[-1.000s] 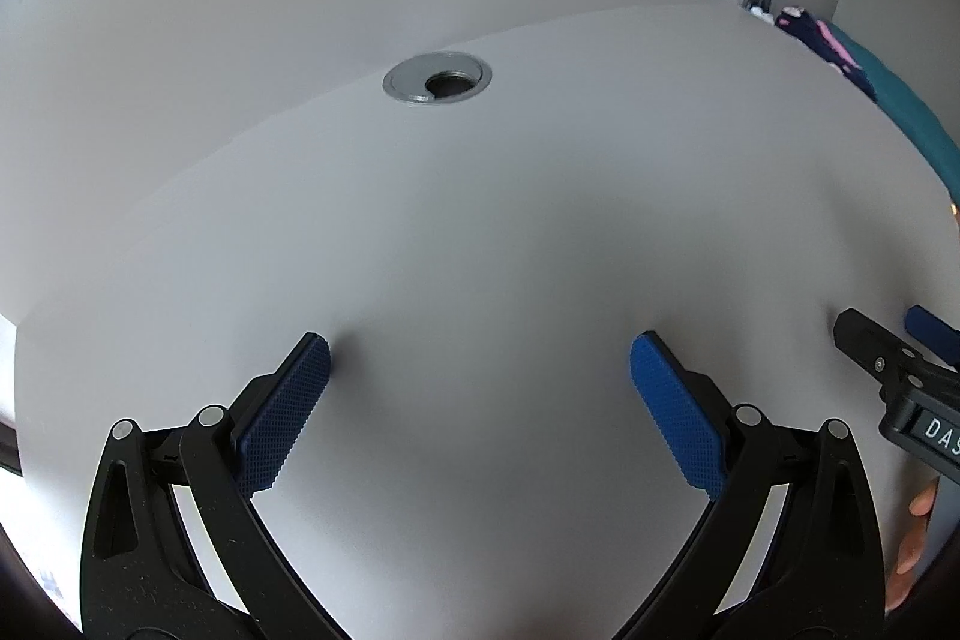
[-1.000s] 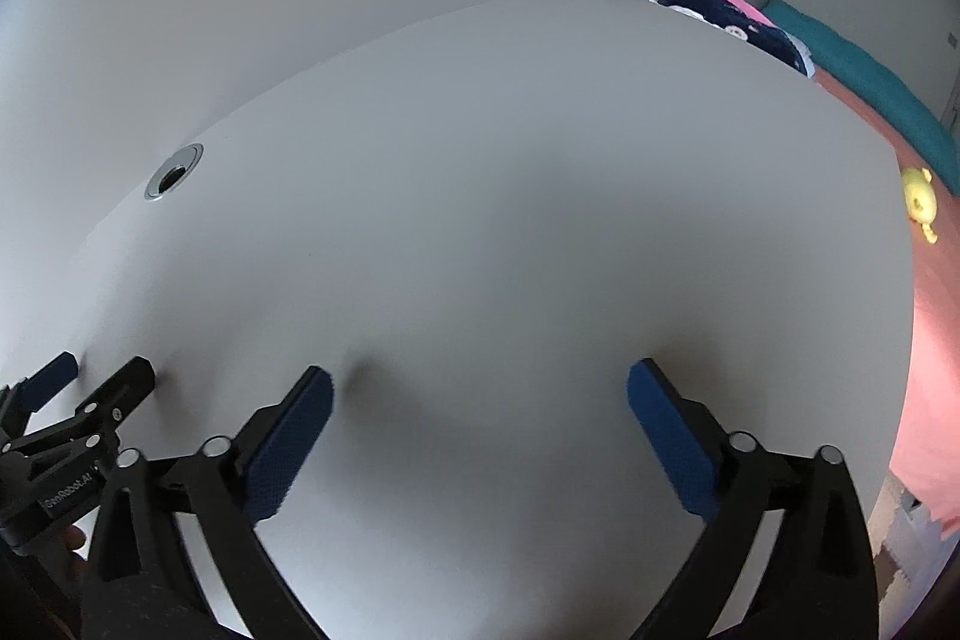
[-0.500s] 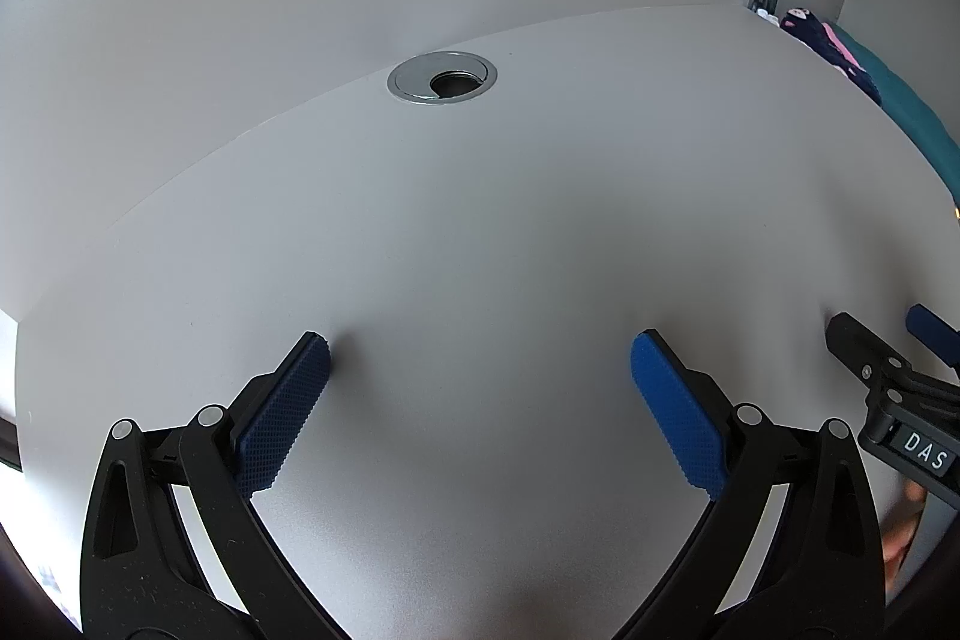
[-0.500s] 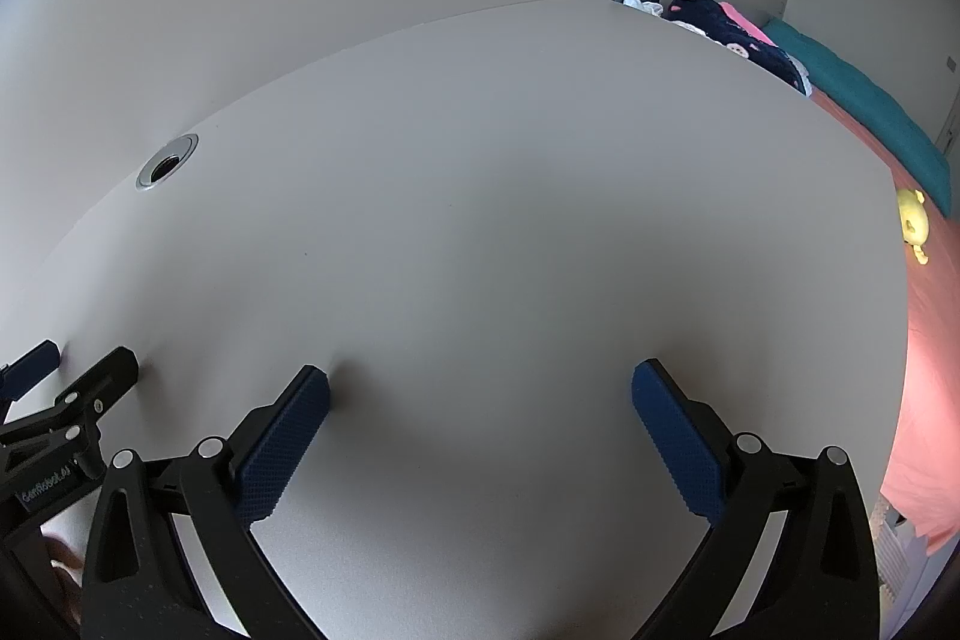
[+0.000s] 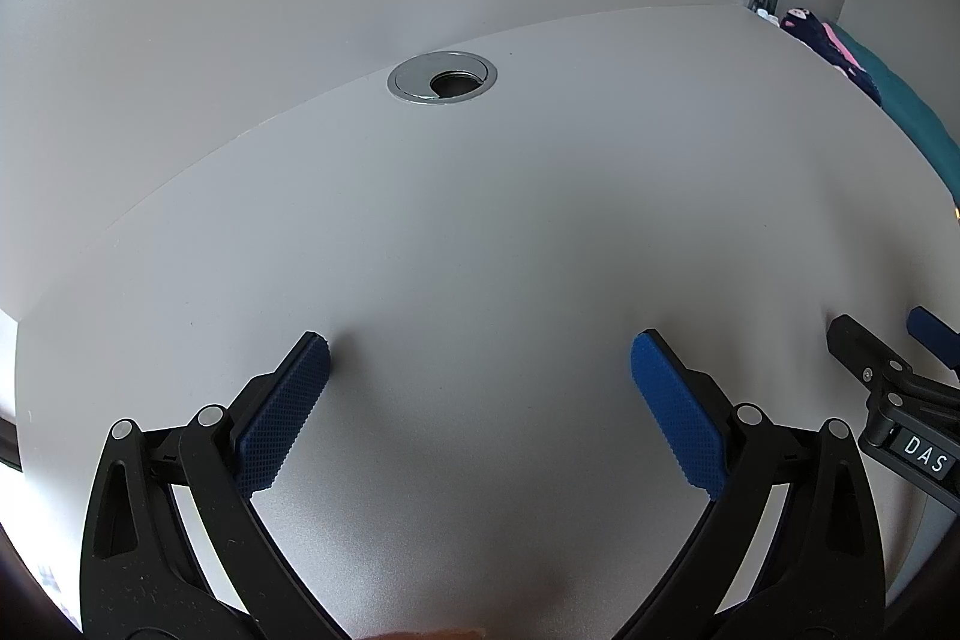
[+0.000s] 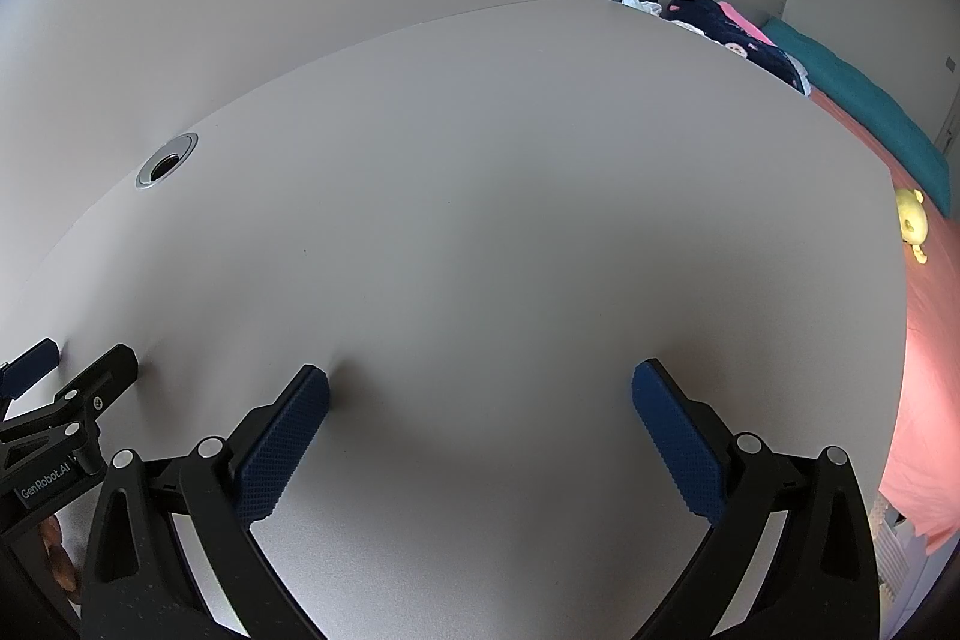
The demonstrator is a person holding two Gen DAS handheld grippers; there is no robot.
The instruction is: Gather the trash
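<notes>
Left wrist view: left gripper [image 5: 480,346] jaws wide over tabletop [image 5: 510,232]; grommet [image 5: 443,77] near far edge. Right gripper [image 6: 480,379] jaws wide.

Soft, even daylight — sharp focus, heavy fisheye bending, dark corners.

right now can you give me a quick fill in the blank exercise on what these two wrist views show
1. Both the left gripper and the right gripper have their jaws ____.
2. The pads on the fingers are coloured ____.
3. The round metal grommet is set into the white ____.
4. On the pink bedding beside the desk lies a soft toy coloured ____.

Missing words: open; blue; desk; yellow
</notes>
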